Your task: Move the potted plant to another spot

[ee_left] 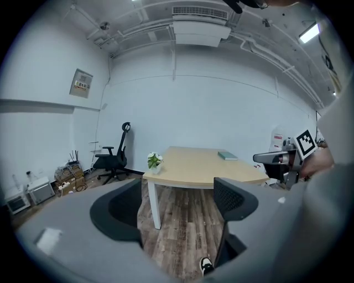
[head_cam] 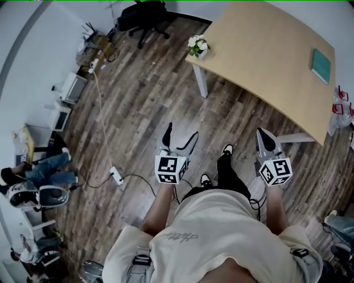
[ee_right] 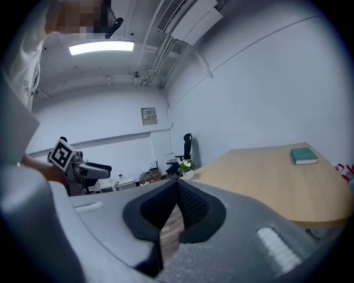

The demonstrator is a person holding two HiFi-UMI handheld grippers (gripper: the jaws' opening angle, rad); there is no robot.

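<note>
Wood-look planks of the floor (head_cam: 144, 110) lie open between the person and the desk (head_cam: 265, 55), a broad stretch with nothing standing on it. A white power strip (head_cam: 116, 176) and its cable lie off to the left, and a black office chair (head_cam: 145, 16) stands far back by the wall. The pale wooden desk has a curved near edge. Its top is almost bare, with only a teal book (head_cam: 321, 65) lying far to the right.

The potted plant (head_cam: 198, 46) stands upright on the desk's left corner, close to the edge and above a white desk leg (head_cam: 201, 82). It is small, with white blossoms and green leaves in a light pot, and it is well apart from the book.

The left tool (head_cam: 181, 132) hangs over the floor, short of the desk. Its jaws stand wide apart, and only floor and the desk leg show between them. The right tool (head_cam: 265, 138) is near the desk's near edge, its jaws together at the tips and holding nothing. Both tools are well apart from the plant.
</note>
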